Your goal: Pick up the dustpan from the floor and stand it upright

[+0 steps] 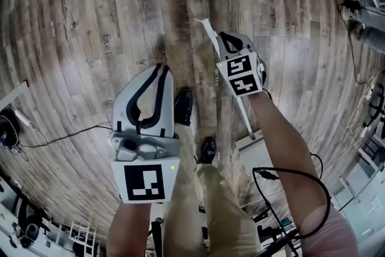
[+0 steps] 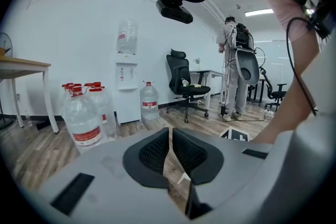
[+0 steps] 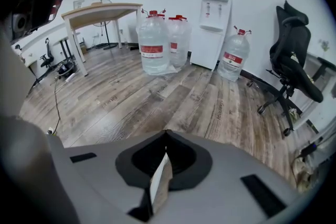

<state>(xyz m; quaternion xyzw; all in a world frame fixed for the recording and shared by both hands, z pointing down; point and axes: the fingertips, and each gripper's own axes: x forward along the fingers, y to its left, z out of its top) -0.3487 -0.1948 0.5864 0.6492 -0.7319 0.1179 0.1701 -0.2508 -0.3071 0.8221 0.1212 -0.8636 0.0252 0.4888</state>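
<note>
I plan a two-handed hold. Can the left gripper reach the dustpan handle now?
Probably yes. The dustpan handle sticks out free beyond the right gripper, with only floor between it and the left gripper, whose shut jaws must open first.

L tool (image 1: 161, 69) held over wood floor (image 1: 78, 39), jaw tips together, nothing between. R tool (image 1: 222, 37) clamped on dustpan (image 1: 245, 119) handle; handle runs diagonally, pan end near R forearm. Shoes (image 1: 183, 106) between tools
</note>
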